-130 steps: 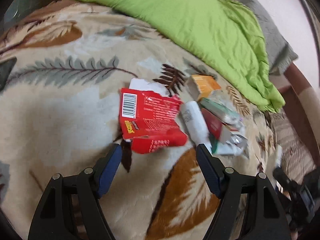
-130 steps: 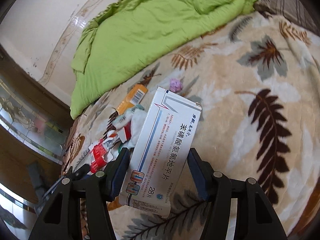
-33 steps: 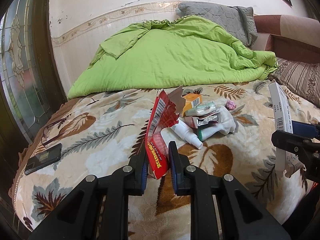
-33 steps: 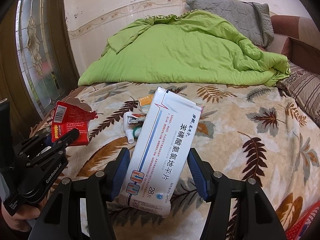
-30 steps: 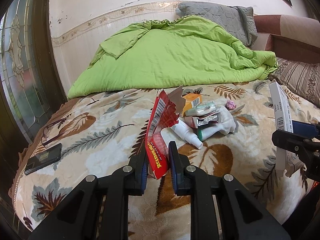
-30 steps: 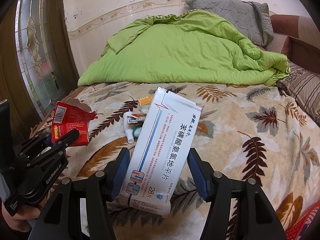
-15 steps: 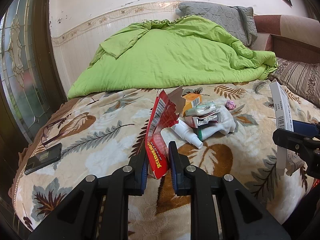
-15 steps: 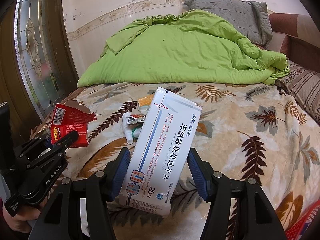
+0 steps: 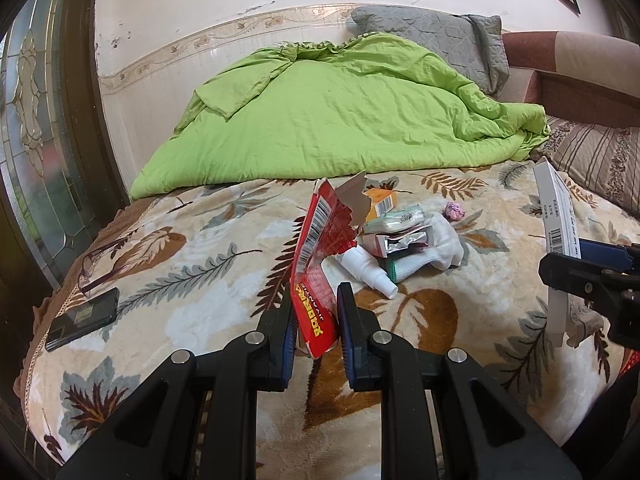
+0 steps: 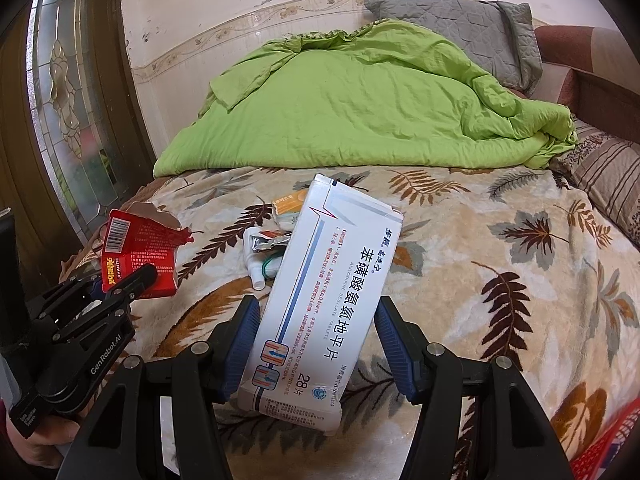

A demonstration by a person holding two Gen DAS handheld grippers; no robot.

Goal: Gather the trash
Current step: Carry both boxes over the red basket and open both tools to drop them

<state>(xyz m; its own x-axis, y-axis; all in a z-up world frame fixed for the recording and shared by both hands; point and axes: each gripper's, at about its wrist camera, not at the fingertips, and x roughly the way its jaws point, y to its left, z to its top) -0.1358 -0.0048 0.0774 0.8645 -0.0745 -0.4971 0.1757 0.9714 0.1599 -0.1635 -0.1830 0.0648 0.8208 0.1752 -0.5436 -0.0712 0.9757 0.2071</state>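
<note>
My left gripper (image 9: 316,312) is shut on a torn red carton (image 9: 320,248), held upright above the bed; the right wrist view shows this gripper (image 10: 124,280) with the red carton (image 10: 136,248) at the left. My right gripper (image 10: 316,328) is shut on a long white medicine box (image 10: 332,288). From the left wrist, that gripper (image 9: 568,264) and the box (image 9: 554,216) appear edge-on at the right. Loose trash lies mid-bed: an orange box (image 9: 382,200), a white spray bottle (image 9: 366,266), a foil pack (image 9: 400,240), a white sock (image 9: 444,240) and a pink wad (image 9: 455,211).
A green duvet (image 9: 340,120) and a grey pillow (image 9: 432,36) fill the far half of the bed. A black phone (image 9: 82,318) lies near the left edge. A glass door (image 10: 68,120) stands left, a striped pillow (image 9: 592,160) right, a red basket (image 10: 608,440) bottom right.
Since the earliest frames my left gripper, then open over the red carton, has shut on it and drawn back from the pile. Over the last second nothing has moved.
</note>
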